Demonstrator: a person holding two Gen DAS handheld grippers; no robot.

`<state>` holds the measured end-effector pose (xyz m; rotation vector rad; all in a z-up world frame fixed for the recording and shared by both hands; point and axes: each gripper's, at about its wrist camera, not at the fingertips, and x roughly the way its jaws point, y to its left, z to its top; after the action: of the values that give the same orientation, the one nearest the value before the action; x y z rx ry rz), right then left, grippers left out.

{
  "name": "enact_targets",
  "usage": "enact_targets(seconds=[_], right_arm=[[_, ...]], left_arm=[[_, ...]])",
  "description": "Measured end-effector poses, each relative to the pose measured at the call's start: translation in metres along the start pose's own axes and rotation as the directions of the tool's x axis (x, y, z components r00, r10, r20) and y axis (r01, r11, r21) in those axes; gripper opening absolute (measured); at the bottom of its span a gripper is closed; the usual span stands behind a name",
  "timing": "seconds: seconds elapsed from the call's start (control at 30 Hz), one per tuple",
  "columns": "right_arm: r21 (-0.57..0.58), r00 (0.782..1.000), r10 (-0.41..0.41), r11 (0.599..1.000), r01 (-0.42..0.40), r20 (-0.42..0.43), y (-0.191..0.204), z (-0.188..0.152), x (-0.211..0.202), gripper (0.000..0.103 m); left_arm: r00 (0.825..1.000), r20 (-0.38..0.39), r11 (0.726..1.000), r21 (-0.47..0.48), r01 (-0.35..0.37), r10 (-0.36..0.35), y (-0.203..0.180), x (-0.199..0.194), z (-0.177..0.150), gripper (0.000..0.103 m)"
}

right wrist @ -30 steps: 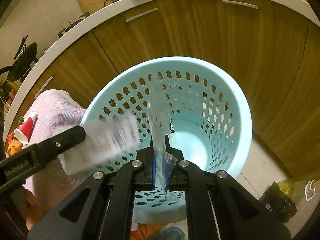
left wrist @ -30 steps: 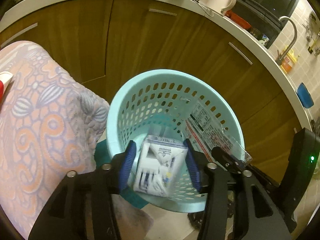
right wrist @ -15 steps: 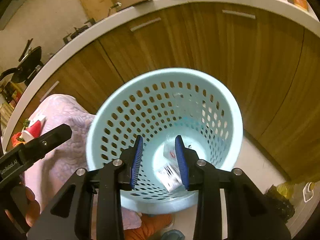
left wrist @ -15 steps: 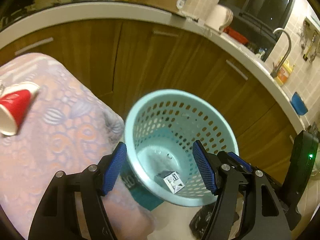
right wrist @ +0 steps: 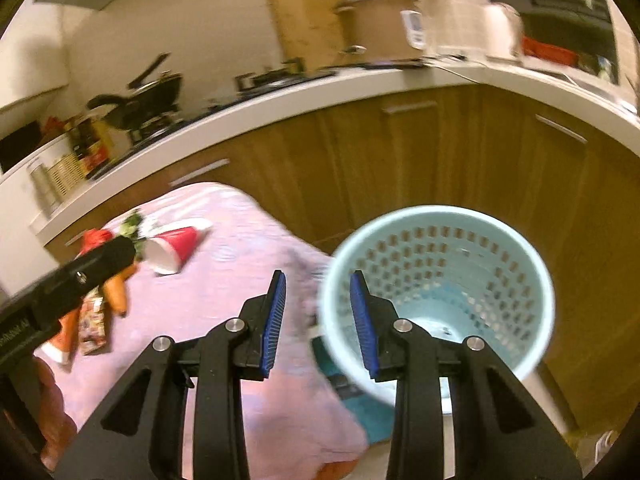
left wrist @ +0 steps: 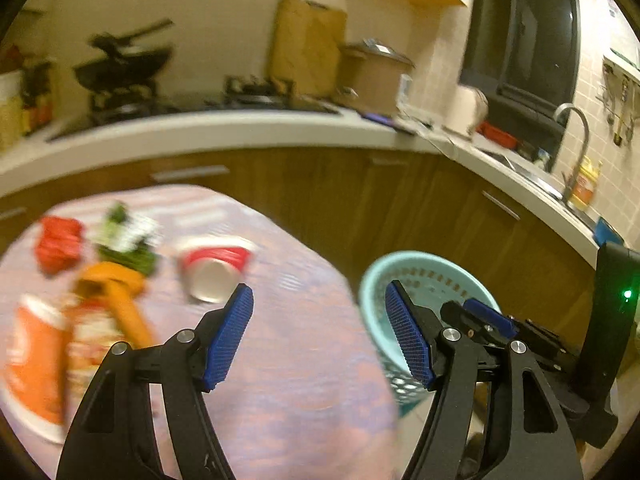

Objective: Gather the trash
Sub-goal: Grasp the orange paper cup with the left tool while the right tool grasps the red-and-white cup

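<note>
Both my grippers are up and tilted out over the pink tablecloth [left wrist: 304,360], nothing in either one. My left gripper [left wrist: 318,334] has its jaws spread wide; my right gripper [right wrist: 318,316] is parted a bit narrower. The light blue perforated basket [right wrist: 440,224] stands on the floor at about 3 o'clock, right by the table edge. Remaining trash sits around 10 o'clock: a tipped red cup [left wrist: 214,270], an orange packet [left wrist: 34,364], other blurry wrappers.

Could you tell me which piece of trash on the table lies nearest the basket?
The red paper cup, tipped on its side; the orange wrappers lie farther left.
</note>
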<state>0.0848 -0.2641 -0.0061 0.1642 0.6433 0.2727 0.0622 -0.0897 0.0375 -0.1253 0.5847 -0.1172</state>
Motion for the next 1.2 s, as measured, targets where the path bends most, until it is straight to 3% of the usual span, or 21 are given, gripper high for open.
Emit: enact_targets(seconds=[0.1, 0.27, 0.5, 0.63, 0.83, 0.9, 1.03, 1.2], right_arm=[[-0.043, 0.999, 0.041, 0.998, -0.041, 0.001, 0.029, -0.002, 0.001, 0.030], [-0.112, 0.995, 0.104, 0.988, -0.104, -0.011, 0.081, -0.011, 0.010, 0.030], [-0.174, 0.984, 0.172, 0.969, -0.178, -0.050, 0.137, -0.032, 0.025, 0.030], [-0.199, 0.981, 0.177, 0.961, -0.190, -0.083, 0.159, -0.041, 0.037, 0.030], [-0.232, 0.985, 0.141, 0.959, -0.160, -0.097, 0.169, -0.048, 0.043, 0.030], [-0.234, 0.986, 0.129, 0.961, -0.150, -0.101, 0.169, -0.048, 0.045, 0.030], [-0.238, 0.987, 0.120, 0.961, -0.143, -0.108, 0.171, -0.048, 0.047, 0.030], [-0.246, 0.988, 0.109, 0.960, -0.134, -0.113, 0.172, -0.048, 0.050, 0.030]], left_arm=[[0.994, 0.067, 0.996, 0.005, -0.087, 0.087, 0.017, -0.029, 0.001, 0.074], [0.951, 0.163, 0.962, 0.026, -0.271, 0.263, 0.047, -0.073, -0.009, 0.075], [0.898, 0.131, 0.907, -0.017, -0.422, 0.420, 0.102, -0.100, -0.038, 0.075], [0.888, 0.074, 0.891, -0.037, -0.452, 0.454, 0.130, -0.100, -0.053, 0.075], [0.904, -0.002, 0.904, -0.024, -0.427, 0.427, 0.147, -0.089, -0.069, 0.076], [0.905, -0.017, 0.905, 0.001, -0.426, 0.426, 0.147, -0.082, -0.071, 0.082], [0.882, -0.048, 0.883, 0.026, -0.468, 0.469, 0.152, -0.065, -0.071, 0.082], [0.876, -0.100, 0.881, 0.027, -0.473, 0.473, 0.172, -0.053, -0.067, 0.084]])
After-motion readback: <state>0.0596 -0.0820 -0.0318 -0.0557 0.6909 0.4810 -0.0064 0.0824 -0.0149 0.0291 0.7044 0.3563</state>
